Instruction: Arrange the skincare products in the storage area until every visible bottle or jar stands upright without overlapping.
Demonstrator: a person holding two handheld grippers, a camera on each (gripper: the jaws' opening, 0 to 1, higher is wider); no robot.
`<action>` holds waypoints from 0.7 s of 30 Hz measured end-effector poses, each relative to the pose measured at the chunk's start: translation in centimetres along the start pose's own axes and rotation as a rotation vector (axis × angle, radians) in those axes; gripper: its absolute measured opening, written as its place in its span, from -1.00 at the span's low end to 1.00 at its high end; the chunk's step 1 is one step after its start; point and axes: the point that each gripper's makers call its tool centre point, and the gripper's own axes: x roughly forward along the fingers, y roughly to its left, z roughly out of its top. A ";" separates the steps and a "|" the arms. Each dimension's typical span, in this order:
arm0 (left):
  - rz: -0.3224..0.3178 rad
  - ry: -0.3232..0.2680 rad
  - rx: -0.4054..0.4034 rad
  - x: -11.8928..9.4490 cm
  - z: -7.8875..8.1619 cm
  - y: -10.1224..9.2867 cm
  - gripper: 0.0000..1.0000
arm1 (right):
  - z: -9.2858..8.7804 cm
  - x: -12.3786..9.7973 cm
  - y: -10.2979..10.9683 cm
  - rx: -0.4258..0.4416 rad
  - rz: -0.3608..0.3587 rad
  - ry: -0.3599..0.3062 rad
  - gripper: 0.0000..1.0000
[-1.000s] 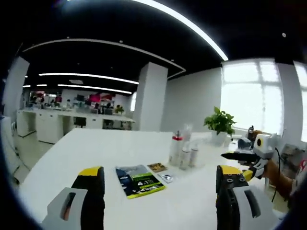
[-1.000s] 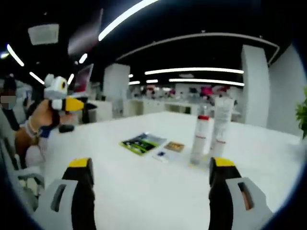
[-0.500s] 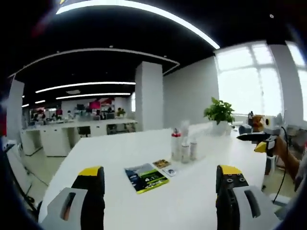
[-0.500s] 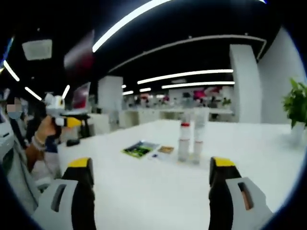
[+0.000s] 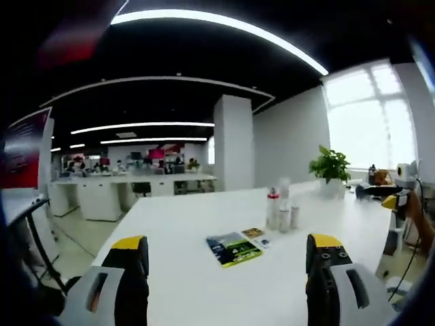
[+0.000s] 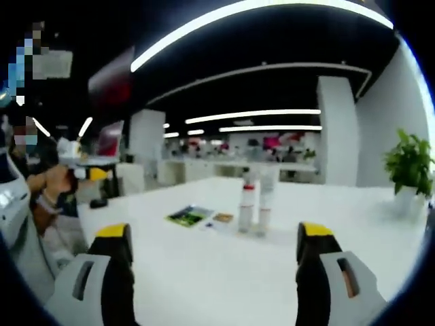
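Left gripper view has the bottles (image 5: pixel 280 212) upright mid-frame on the white table (image 5: pixel 183 272), well off from both grippers, left gripper (image 5: pixel 227 272) and right gripper (image 6: pixel 215 268), jaws apart and empty, so I'd approach slow and level.

Our left gripper (image 5: pixel 224 282) has 2 black fingers (image 5: pixel 131 285) capped with yellow tips, each joined to a pale grey housing with a dark oval slot. Our right gripper (image 6: pixel 219 278) matches it: 2 black fingers (image 6: pixel 117 282), yellow tips, grey housings; the slot on its right housing shows an orange-red mark. In the right gripper view, our hand (image 6: pixel 49 185) wears a band at the wrist.
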 end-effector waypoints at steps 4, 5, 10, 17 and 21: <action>0.023 -0.002 -0.022 -0.6 -0.8 0.6 0.99 | -0.9 -0.3 0.2 0.008 -0.011 0.010 1.00; 0.034 0.001 -0.026 -0.8 -1.2 0.8 0.99 | -1.3 -0.3 0.2 0.012 -0.013 0.016 1.00; 0.095 0.018 -0.036 -1.8 -3.4 1.5 0.99 | -3.1 -0.5 -0.1 0.043 -0.033 0.041 1.00; 0.123 0.023 -0.094 -2.1 -6.0 1.7 0.99 | -6.1 -0.7 -1.2 0.102 -0.076 0.072 1.00; 0.095 0.053 -0.109 -1.6 -7.3 0.8 0.99 | -7.7 -0.6 -1.4 0.139 -0.079 0.103 1.00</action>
